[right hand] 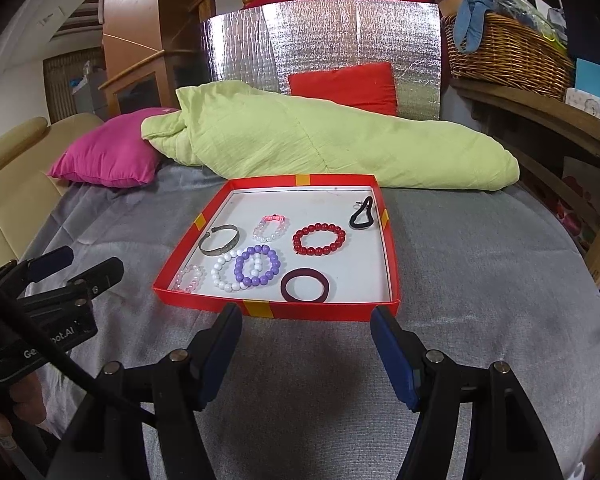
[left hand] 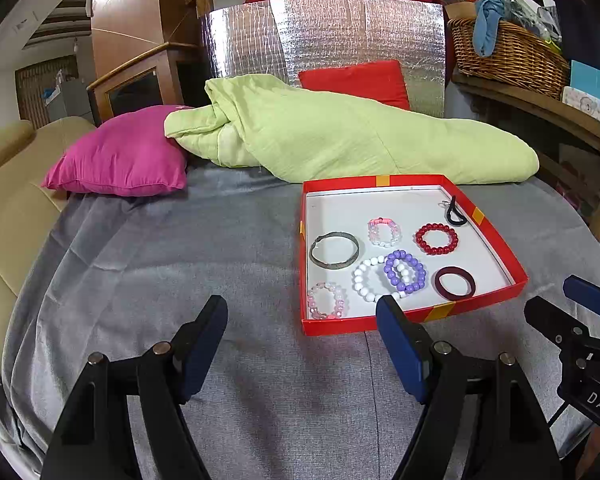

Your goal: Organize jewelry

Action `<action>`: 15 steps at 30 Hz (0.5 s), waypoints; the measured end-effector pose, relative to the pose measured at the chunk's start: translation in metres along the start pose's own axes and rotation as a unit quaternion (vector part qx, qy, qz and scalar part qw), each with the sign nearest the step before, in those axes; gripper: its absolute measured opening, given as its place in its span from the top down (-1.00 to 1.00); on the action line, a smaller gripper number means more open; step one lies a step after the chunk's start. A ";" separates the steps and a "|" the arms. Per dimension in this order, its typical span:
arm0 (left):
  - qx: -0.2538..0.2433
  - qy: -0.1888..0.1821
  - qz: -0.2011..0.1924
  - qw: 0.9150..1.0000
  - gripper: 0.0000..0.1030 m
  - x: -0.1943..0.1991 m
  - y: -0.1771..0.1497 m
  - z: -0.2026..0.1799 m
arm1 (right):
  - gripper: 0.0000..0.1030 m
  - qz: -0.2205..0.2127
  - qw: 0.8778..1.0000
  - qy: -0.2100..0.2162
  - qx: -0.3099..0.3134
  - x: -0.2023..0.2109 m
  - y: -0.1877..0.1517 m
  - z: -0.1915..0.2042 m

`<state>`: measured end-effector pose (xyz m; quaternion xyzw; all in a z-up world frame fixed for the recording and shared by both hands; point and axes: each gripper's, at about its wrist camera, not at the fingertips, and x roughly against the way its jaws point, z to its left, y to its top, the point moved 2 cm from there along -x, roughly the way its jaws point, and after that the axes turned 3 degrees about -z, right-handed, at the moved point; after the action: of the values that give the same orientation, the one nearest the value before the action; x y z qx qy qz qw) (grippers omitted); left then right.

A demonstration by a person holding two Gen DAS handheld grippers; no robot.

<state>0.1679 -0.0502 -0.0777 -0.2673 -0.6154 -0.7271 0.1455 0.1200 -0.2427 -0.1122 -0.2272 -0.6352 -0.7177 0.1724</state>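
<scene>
Both claws, left (left hand: 302, 314) and right (right hand: 306, 320), hang wide and empty over the grey bed (right hand: 480, 280), just short of the red tray (right hand: 320, 309). All bracelets lie inside it, purple (right hand: 258, 265) overlapping white (right hand: 225, 276). Either sorting is finished or they await rearranging.

Both wrist views low over grey bedspread (left hand: 140, 260), facing headboard. Left view sits left of red tray (left hand: 496, 236), right view centred, near. Shared: tray (right hand: 392, 264).
</scene>
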 end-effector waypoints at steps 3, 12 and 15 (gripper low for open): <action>0.000 0.000 0.000 1.000 -0.50 0.001 0.000 0.001 | -0.37 0.000 1.000 -0.001 0.001 0.000 0.000 0.001; -0.003 -0.002 -0.006 1.000 -0.50 0.002 -0.001 0.000 | -0.37 0.000 1.000 -0.002 0.002 0.000 0.000 -0.001; -0.002 -0.009 0.000 1.000 -0.50 -0.004 -0.002 0.005 | -0.37 -0.002 1.000 -0.007 -0.005 0.000 0.002 -0.010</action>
<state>0.1707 -0.0454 -0.0811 -0.2744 -0.6151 -0.7258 0.1396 0.1197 -0.2525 -0.1110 -0.2318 -0.6334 -0.7195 0.1654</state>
